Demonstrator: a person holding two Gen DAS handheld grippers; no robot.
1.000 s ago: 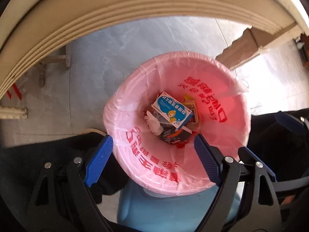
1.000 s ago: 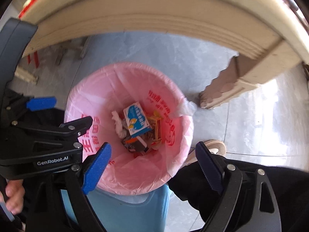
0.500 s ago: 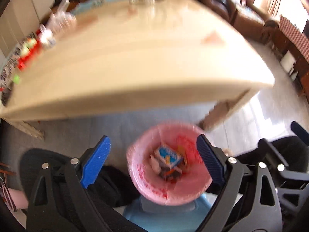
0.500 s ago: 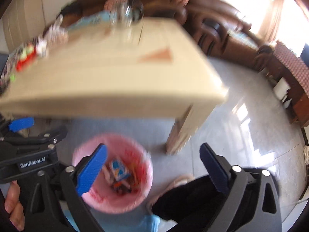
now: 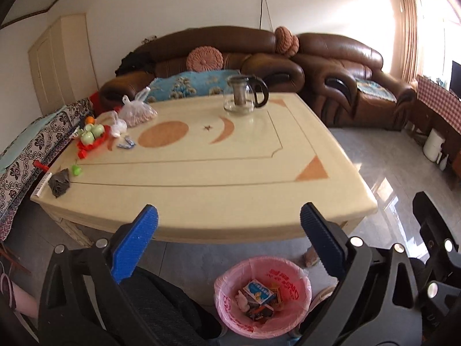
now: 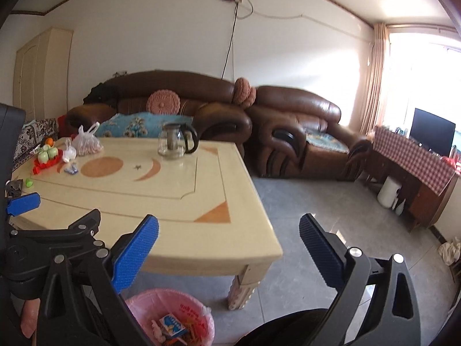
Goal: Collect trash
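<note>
The pink-lined bin (image 5: 230, 302) stands on the floor below the table's near edge, in front of my knees. It holds a blue-and-white box (image 5: 258, 287) and other scraps. My left gripper (image 5: 227, 210) hovers high above it with the jaws opening and nothing between them. My right gripper (image 6: 229, 219) is open and empty beside it, over the table's near corner, with the bin (image 6: 173, 294) at lower left. On the cream table (image 5: 230, 173) lie a grey crumpled wad (image 5: 59, 184), a small green ball (image 5: 76, 170) and blue-white wrappers (image 5: 126, 143).
A glass teapot (image 5: 243, 95) stands at the table's far side. Plastic bags (image 5: 138, 112) and green fruit on red (image 5: 92, 134) sit at far left. Brown sofas (image 5: 331, 66) ring the table. Grey floor (image 6: 317, 201) spreads right towards a checked-cloth cabinet (image 6: 417, 155).
Both grippers rose from just over the bin's mouth and tilted up, so the tabletop and room came into view. The bin shrank to the bottom of both views. Both pairs of jaws widened.
</note>
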